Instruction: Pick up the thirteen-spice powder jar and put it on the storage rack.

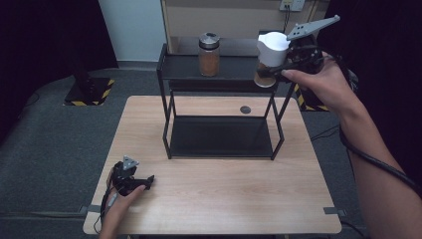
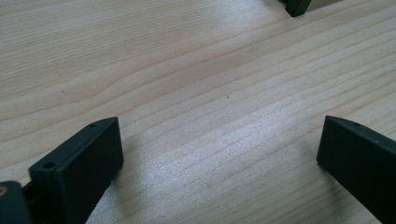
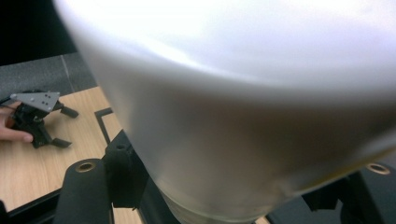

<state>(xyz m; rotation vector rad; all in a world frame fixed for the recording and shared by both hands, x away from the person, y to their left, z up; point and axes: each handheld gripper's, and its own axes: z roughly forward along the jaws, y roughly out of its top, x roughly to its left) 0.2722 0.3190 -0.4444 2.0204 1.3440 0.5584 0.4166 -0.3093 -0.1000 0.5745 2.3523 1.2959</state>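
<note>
Jars come first: two of them, both at the top shelf of a black rack (image 1: 166,79) that stands at the far side of the table (image 1: 209,199). One jar (image 1: 209,55) rests on the shelf toward its left; it is clear glass with a metal lid and is filled most of the way with a brown-orange powder or grain. The other, a white-capped jar (image 1: 271,55), is at the shelf's right end, pinched by the right gripper (image 1: 278,67), whose jaws are pressed in on it just under the cap; below the jaws a band of brownish contents shows through the glass. Whether its base touches the shelf cannot be told. In the right gripper view the cap (image 3: 243,93) is broad, smooth, glossy and plain white, with the glass neck just visible under it. No label or writing can be read on either jar. The left gripper (image 1: 142,181) lies on the near left corner of the table under the person's left hand (image 1: 117,206), its jaws spread wide with bare wood between them.
</note>
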